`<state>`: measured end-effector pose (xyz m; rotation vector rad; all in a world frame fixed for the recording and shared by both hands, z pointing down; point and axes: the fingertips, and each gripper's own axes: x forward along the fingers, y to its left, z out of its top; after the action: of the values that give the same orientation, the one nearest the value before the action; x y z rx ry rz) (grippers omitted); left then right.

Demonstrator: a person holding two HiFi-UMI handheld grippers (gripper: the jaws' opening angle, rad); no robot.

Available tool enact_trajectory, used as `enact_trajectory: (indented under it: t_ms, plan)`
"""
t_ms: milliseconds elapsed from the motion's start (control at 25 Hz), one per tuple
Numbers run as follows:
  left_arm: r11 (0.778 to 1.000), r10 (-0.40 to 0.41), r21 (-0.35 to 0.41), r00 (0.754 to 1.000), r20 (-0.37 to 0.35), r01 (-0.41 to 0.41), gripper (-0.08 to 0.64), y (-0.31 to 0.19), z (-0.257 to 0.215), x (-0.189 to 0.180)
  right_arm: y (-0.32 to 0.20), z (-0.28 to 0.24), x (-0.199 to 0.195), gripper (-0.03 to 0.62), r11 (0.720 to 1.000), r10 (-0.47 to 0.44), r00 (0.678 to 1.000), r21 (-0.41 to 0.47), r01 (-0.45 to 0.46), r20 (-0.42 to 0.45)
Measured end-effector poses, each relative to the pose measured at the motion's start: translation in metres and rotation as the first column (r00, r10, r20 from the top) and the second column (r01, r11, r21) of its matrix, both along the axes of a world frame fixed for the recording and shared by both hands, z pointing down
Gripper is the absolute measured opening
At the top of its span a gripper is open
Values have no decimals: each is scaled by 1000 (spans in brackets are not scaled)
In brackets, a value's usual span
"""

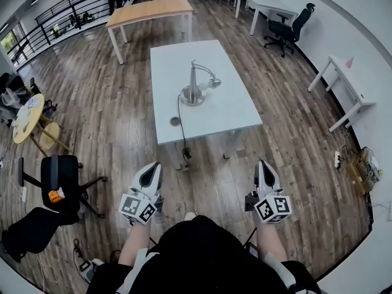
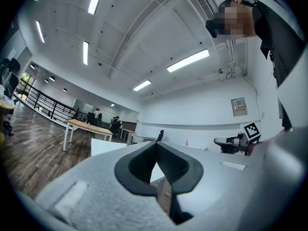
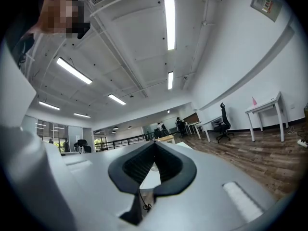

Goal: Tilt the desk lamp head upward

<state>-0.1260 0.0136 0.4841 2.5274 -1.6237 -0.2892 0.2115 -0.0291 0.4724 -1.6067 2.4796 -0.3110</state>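
A silver desk lamp [image 1: 195, 86] stands on a white table [image 1: 233, 106] ahead of me, its round base [image 1: 192, 97] near the table's middle and its small head [image 1: 214, 83] pointing right. A dark cable [image 1: 182, 127] runs from the base over the table's near edge. My left gripper [image 1: 151, 172] and right gripper [image 1: 264, 169] are both held level over the floor, well short of the table, jaws shut with nothing between them. In the left gripper view the left gripper [image 2: 155, 148] points at the table edge; in the right gripper view the right gripper [image 3: 155, 147] does the same.
A wooden table [image 1: 150, 10] stands beyond the white one. White desks [image 1: 340, 81] and a black office chair [image 1: 288, 28] line the right wall. Another black chair [image 1: 58, 176] and a round yellow table [image 1: 27, 118] sit at the left. The floor is dark wood planks.
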Motion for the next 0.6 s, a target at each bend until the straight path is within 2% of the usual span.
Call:
enact_trajectory:
  t_ms: [240,400,600]
  plan:
    - [999,43,-2,999,-6,-43,-2,-39,4,-5,-18,8,-2,5,998,48,999,-32,-48,-3]
    - [996,80,-33,997,-3,-80,-2,-59,8,3,-35,12,2,5,996,65,998,-57,-65,0]
    - [997,77,-30,997,3,-77,-2,-86,18,7,-74,23,-5,5,997,26,1000,-75,-26,-3]
